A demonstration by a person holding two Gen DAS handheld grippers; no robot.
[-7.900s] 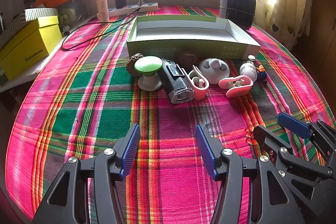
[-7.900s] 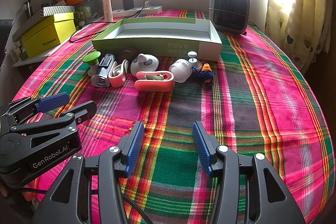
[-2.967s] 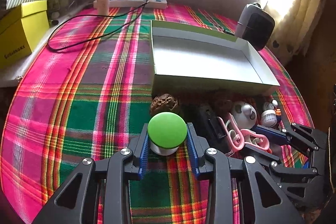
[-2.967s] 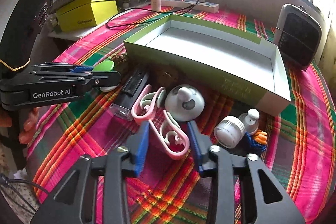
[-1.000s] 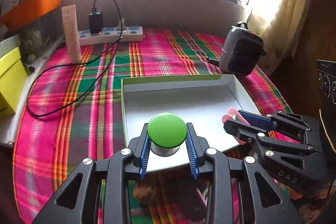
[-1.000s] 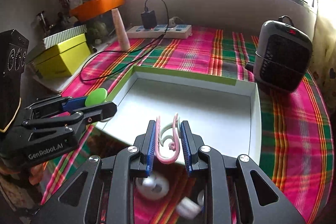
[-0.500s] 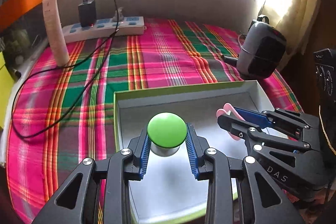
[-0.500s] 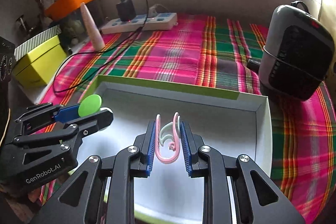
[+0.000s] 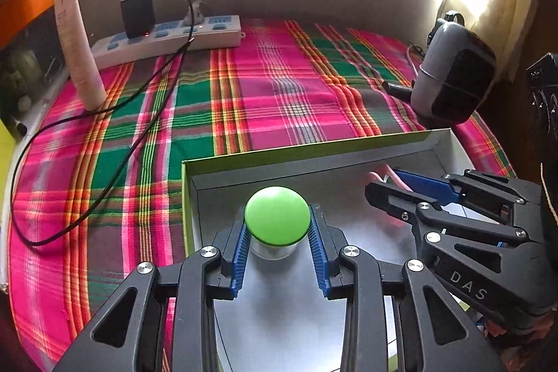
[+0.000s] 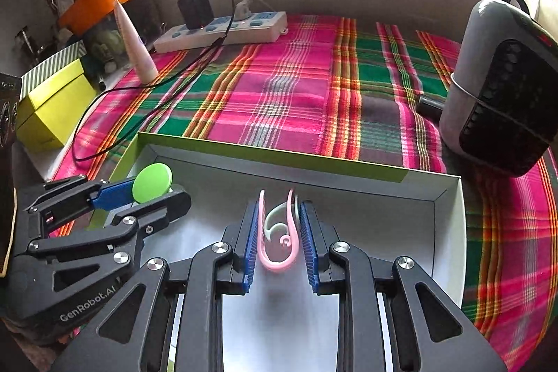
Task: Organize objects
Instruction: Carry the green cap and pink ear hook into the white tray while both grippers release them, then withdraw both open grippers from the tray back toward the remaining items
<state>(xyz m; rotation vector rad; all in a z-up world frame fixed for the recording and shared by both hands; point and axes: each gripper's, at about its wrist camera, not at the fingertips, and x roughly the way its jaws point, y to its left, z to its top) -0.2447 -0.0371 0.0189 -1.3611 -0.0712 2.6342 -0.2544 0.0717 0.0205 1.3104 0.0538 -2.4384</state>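
Left wrist view: the left tool is closed narrowly on a round green-capped plastic knob with a pale base, its blue ribbed pads pressing either side, held over the near left part of the shallow cardboard tray with a green rim and white floor. To the right of the knob, over the same tray, the right tool shows the raised letters "DAS" on its black body. Right wrist view: the right tool clamps an upright pink plastic loop-shaped clip with a pale curl inside above the tray's middle; the left tool, marked "GenRobot.AI", sits to its left with the green cap. Beyond the tray lies the pink-and-green plaid cloth on the table. Behind the tray stand a white power strip with a black charger plugged in, a pale pink tube, and, to the tray's right, a grey heater with a dark grille. Left of the tray is a yellow box.
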